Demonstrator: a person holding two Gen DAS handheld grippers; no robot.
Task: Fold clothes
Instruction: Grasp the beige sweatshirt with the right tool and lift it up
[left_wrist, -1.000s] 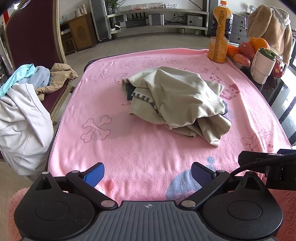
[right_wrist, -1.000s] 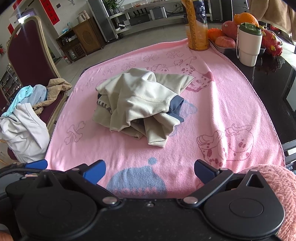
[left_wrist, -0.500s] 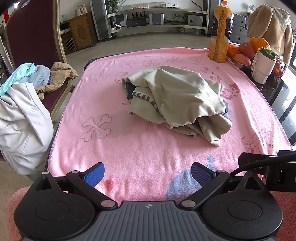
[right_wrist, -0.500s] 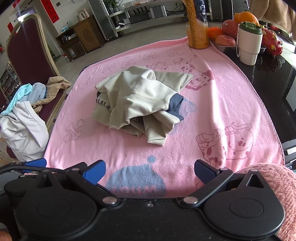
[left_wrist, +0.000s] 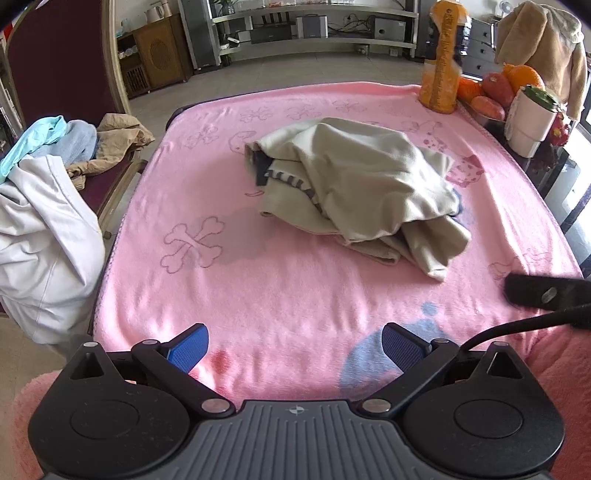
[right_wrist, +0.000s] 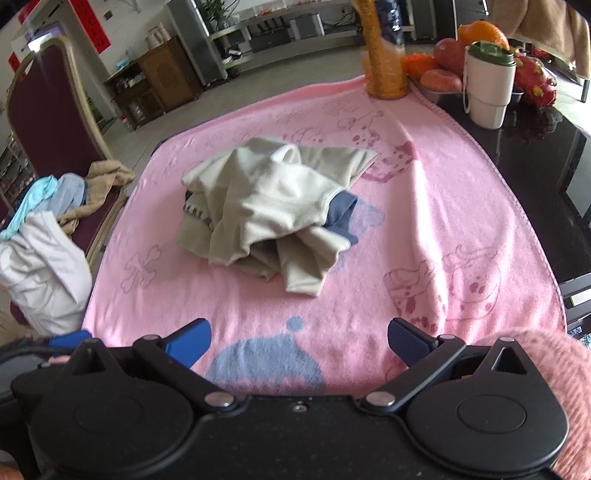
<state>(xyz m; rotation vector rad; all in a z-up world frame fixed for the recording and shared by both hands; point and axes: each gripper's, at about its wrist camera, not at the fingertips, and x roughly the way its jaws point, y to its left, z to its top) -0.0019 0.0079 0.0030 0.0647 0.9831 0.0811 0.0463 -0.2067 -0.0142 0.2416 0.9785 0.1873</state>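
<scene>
Black grippers, blue pads, pink sleeves

The left gripper (left_wrist: 294, 345) and right gripper (right_wrist: 299, 338) share black bodies with round hubs, silver rivets and ribbed blue fingertips (left_wrist: 188, 345). A black cable (left_wrist: 517, 325) trails from the left one. Fuzzy pink sleeves (right_wrist: 561, 373) cover the person's wrists

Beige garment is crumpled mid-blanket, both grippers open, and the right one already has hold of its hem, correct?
Not quite. The right gripper holds nothing: the right wrist view shows its open jaws short of the beige garment, over bare pink blanket. The rest stands.
</scene>
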